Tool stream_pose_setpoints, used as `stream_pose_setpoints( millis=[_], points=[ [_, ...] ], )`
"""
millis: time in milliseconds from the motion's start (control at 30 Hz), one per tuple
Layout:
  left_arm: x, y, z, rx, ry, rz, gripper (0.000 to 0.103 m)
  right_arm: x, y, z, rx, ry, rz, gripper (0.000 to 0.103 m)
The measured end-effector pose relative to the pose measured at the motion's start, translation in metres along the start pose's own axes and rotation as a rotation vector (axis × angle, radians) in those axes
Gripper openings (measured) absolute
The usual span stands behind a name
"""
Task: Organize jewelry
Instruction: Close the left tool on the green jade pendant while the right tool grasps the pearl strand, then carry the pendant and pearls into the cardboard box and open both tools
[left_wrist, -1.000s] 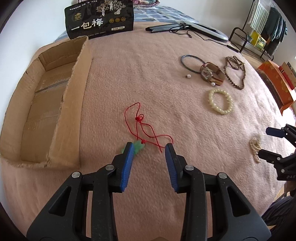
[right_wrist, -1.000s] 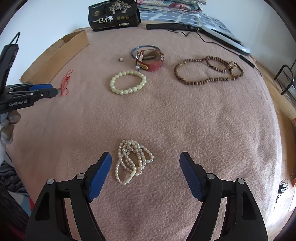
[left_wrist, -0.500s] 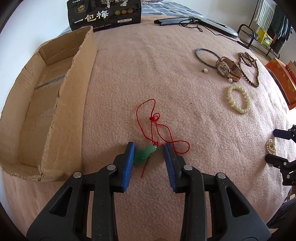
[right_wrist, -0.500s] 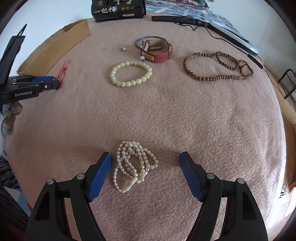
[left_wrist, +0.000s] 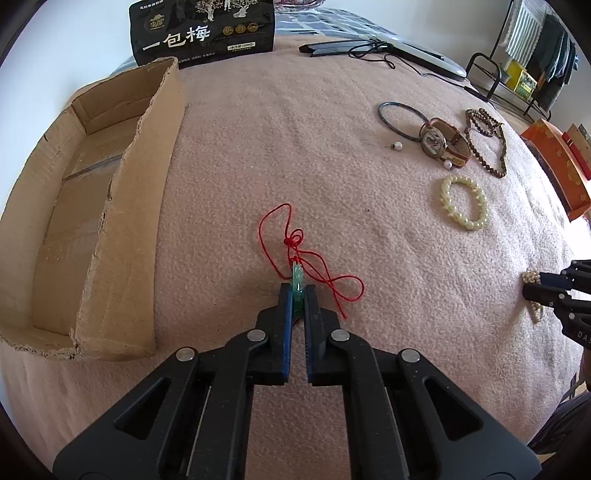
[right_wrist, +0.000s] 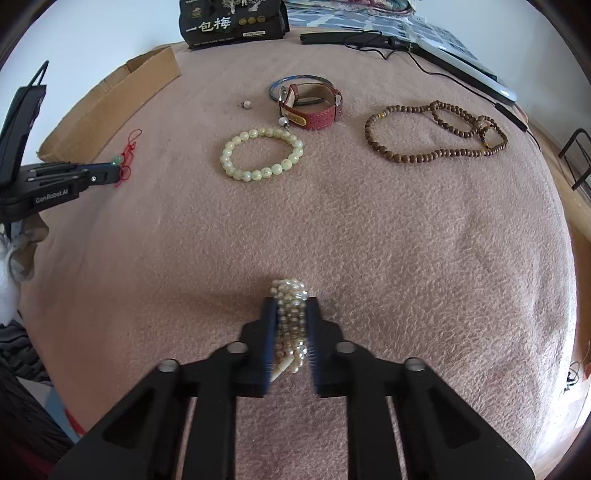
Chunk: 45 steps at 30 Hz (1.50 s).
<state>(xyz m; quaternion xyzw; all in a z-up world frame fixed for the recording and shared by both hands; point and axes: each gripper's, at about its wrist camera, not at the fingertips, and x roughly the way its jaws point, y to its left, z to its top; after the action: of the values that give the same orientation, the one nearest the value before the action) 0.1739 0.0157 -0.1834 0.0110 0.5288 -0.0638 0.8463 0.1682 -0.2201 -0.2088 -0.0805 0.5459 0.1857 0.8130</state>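
My left gripper (left_wrist: 297, 291) is shut on a green jade pendant (left_wrist: 296, 277) whose red cord (left_wrist: 295, 243) trails over the pink blanket. To its left lies an open cardboard box (left_wrist: 122, 206). My right gripper (right_wrist: 291, 308) is shut on a bunched pearl strand (right_wrist: 290, 325) low on the blanket. In the right wrist view the left gripper (right_wrist: 110, 173) shows at the left edge with the pendant (right_wrist: 117, 160). In the left wrist view the right gripper (left_wrist: 535, 282) shows at the right edge on the pearls (left_wrist: 532, 275).
Farther back on the blanket lie a pale bead bracelet (right_wrist: 262, 153), a red-strap watch (right_wrist: 314, 105), a blue bangle (right_wrist: 295, 79), a brown bead necklace (right_wrist: 436, 129) and a loose pearl earring (right_wrist: 246, 105). A black packet (left_wrist: 203, 31) and a cabled device (left_wrist: 380, 51) sit at the far edge.
Both grippers have gone from open to shut: the left one closed on the green pendant, the right one on the pearl strand, bunching it up between the pads.
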Motion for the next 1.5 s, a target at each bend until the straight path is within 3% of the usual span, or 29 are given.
stream_pose_setpoints(
  millis=[267, 767, 1167, 1500],
  points=[
    [-0.018, -0.005, 0.004, -0.015, -0.038, -0.041, 0.003, -0.012, -0.006, -0.001, 0.035, -0.021, 0.015, 0.006],
    [-0.096, 0.008, 0.032, -0.107, -0.214, -0.136, 0.003, -0.066, 0.019, 0.032, 0.023, -0.203, 0.046, 0.006],
    [-0.142, 0.038, 0.049, -0.141, -0.315, -0.118, 0.003, -0.093, 0.058, 0.078, -0.026, -0.292, 0.108, 0.006],
    [-0.158, 0.101, 0.046, -0.191, -0.337, -0.044, 0.003, -0.094, 0.105, 0.123, -0.106, -0.316, 0.144, 0.006]
  ],
)
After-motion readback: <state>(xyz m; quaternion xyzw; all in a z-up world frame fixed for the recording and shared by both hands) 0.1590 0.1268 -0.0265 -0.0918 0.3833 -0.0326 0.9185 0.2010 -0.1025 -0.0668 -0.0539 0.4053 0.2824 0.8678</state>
